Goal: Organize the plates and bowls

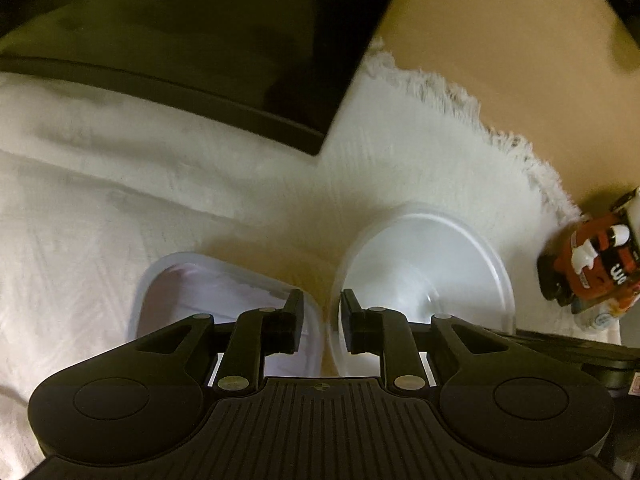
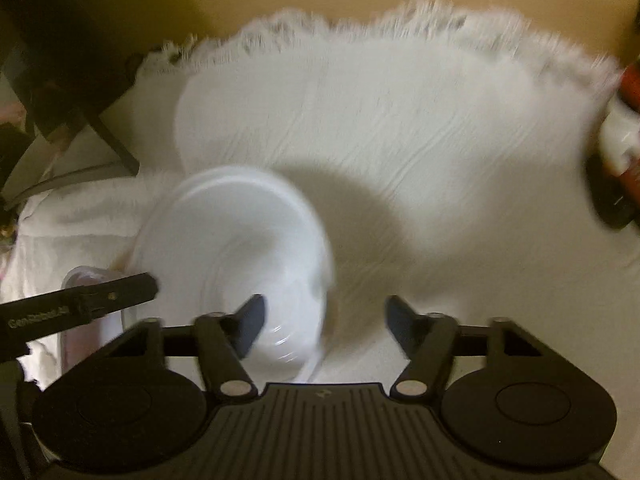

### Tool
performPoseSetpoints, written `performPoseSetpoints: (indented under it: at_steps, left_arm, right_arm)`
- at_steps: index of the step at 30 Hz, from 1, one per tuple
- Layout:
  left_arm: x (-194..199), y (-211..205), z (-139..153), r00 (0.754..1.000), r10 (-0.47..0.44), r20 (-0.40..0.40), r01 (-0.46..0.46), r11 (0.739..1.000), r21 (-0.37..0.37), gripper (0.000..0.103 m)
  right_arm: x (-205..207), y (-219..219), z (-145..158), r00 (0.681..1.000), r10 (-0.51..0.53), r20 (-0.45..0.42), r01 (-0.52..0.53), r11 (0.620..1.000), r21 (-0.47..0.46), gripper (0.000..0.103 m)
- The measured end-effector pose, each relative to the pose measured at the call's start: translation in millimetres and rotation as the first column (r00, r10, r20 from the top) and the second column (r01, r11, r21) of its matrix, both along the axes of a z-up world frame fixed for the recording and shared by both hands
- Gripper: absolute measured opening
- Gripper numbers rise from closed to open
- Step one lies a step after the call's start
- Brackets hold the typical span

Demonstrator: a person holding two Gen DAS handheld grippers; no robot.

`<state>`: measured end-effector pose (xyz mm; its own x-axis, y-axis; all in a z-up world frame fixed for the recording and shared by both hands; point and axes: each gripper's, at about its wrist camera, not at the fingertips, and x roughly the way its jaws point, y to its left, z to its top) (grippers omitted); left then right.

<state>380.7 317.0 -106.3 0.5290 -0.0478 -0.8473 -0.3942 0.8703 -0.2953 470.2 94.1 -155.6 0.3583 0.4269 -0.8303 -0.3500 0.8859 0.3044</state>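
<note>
the white fringed cloth (image 2: 400,128) covers most of the tan table (image 1: 500,40), with a large dark flat panel (image 1: 200,40) lying over its far left part. on the cloth sit 2 pieces of tableware: 1 round white plastic bowl (image 1: 428,264) and, just beside it on the left, 1 translucent rounded-rectangular plastic dish (image 1: 168,292) with a pinkish inside. 1 red and black packet (image 1: 592,264) lies at the cloth's right edge.

the left tool (image 1: 320,320) hangs over the gap between dish and bowl, its fingers drawn close together with only a narrow slot between them, nothing visibly pinched. the right tool (image 2: 324,320) is spread wide; its left finger (image 2: 250,324) overlaps the bowl's near side and its right finger is over bare cloth, so it seems to straddle the bowl's wall, though blur hides whether anything touches.

risks, as i judge them: the bowl is light and smooth, so a shallow pinch on its rim could let it tip or slip; the 2 tools are near each other and could collide; dragging could bunch the loose cloth and nudge the dish.
</note>
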Motion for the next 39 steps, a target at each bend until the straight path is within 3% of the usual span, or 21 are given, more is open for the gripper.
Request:
performPoseSetpoints:
  at_steps: [3,8,13,17,22,30,34,39]
  left_arm:
    - [6.2,-4.5,-3.7,1.0,-0.013,-0.015,0.014,1.0,0.003,0.022]
    - [7.5,-16.0,3.4,1.0,-0.021,-0.003,0.021,1.0,0.013,0.026]
    - [-6.2,-12.4,17.9,0.998,-0.006,0.059,0.013,0.993,-0.121,0.025]
    - [-16.7,-6.5,25.6,0.997,0.03,0.07,-0.022,0.994,-0.11,0.025]
    - [-10.8,-5.8,13.0,1.0,-0.011,0.017,0.013,0.994,-0.11,0.025]
    - [2.5,-16.1,-16.4,0.99,-0.133,-0.046,0.126,0.984,-0.126,0.027]
    - [0.9,-24.9,-2.1,0.988,-0.149,-0.027,0.146,0.984,-0.104,0.025]
    - [-19.5,-47.9,43.3,0.985,-0.158,0.074,0.168,0.973,-0.159,0.025]
  right_arm:
    - [-2.6,2.2,-4.5,0.999,0.016,-0.04,-0.015,0.999,0.035,0.05]
    - [-12.8,1.2,9.6,0.999,0.049,-0.004,-0.049,0.997,0.055,0.048]
    - [-14.6,-10.0,12.6,0.999,0.037,0.012,-0.037,0.999,0.039,0.048]
    - [-12.6,-19.2,12.5,1.0,0.009,0.029,-0.009,1.0,0.013,0.049]
    - [-5.0,-18.2,6.5,1.0,-0.006,0.006,0.006,1.0,0.002,0.049]
    - [-11.5,-7.5,-14.0,0.992,-0.029,-0.123,0.03,1.0,0.009,0.05]
    - [-22.8,-17.6,6.2,0.995,-0.055,-0.084,0.058,0.998,0.031,0.05]
    - [-54.7,-47.7,51.6,0.998,-0.059,0.016,0.058,0.998,0.03,0.051]
